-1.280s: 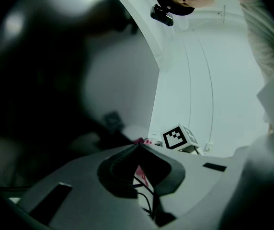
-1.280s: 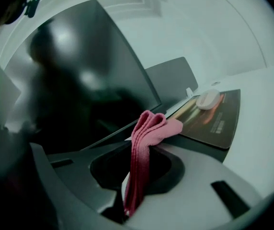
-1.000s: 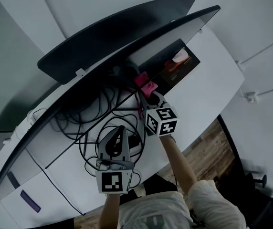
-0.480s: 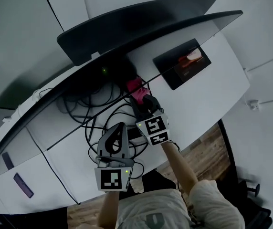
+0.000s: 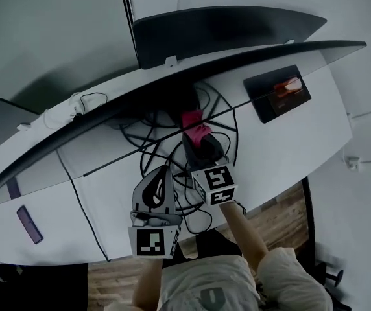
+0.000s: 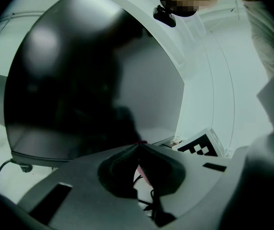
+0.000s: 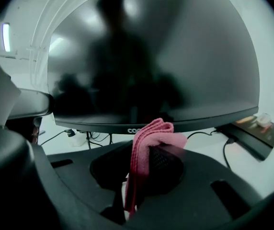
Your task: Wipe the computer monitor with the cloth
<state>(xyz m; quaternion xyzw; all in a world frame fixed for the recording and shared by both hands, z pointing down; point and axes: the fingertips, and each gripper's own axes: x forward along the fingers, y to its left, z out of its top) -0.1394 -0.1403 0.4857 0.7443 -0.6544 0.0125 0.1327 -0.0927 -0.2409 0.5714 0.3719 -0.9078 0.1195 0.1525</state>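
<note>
Head view, from above: a white tabletop (image 5: pixel 289 148) carries a wide curved monitor (image 5: pixel 172 91), seen edge-on as a thin dark arc running from near left to far right. A tangle of black cables (image 5: pixel 140 149) lies on the near side of it. The right tongs (image 5: pixel 202 144) are clenched on a pink cloth (image 5: pixel 194 123), which they hold up just in front of the middle of the monitor. The left tongs (image 5: pixel 165 172) hang just to the left and a little nearer, their tips pressed together. To the far right a dark pad (image 5: pixel 260 99) lies flat on the tabletop.

Left gripper view: the two jaws meet at a point with nothing gripped between them. Beyond them the monitor's dark screen fills the left half of the picture — a marker cube (image 6: pixel 199 146) on the right tongs shows at the right.

Right gripper view: the folded cloth is pinched between the jaws, its fold rising above them and one end hanging down. The cloth sits at the height of the screen's lower edge — whether it touches cannot be told.
</note>
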